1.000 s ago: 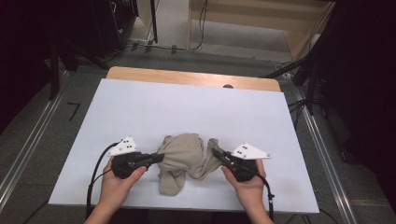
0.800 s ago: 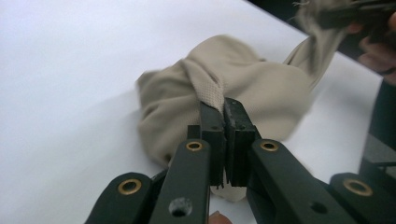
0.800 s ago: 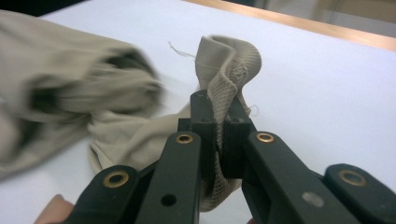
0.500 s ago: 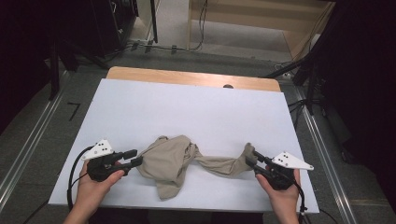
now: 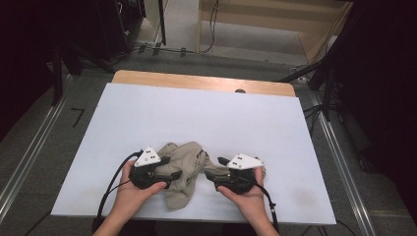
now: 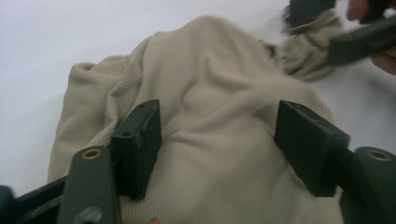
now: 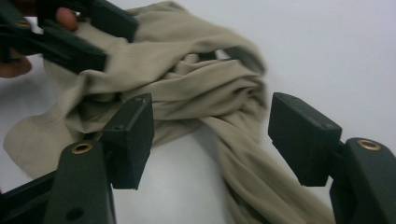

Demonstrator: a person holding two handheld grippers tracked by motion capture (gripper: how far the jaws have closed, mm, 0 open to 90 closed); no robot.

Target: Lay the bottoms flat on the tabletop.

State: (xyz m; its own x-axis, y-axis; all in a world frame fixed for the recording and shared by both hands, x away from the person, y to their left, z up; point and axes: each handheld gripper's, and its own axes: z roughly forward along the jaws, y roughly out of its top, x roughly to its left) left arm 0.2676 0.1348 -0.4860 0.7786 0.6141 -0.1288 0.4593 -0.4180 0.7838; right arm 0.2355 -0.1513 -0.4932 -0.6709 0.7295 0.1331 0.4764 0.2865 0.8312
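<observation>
A beige cloth [image 5: 184,169] lies bunched on the white surface [image 5: 206,118], at its near edge and about midway between left and right. It is crumpled into folds, with one flap hanging toward the near side.

At the left of the high view, the left tongs [image 5: 172,173] lie at the cloth's left side, held in the person's left hand [image 5: 135,189], with the grey three-cornered plate [image 5: 147,157] on top. In the left gripper view the left tongs [image 6: 217,135] are spread wide over a smooth hump of the cloth [image 6: 210,121]; the jaws stand apart on either side of the fabric and grip nothing.

At the right, the right tongs [image 5: 212,173] rest against the cloth's right side, held in the right hand [image 5: 246,194]. In the right gripper view the right tongs [image 7: 210,135] are likewise released, jaws well apart, with twisted folds of the cloth [image 7: 187,93] and bare surface between them. The other tongs appear at the far left of that view, over the cloth.

A wooden strip [image 5: 201,82] borders the surface's far edge.
</observation>
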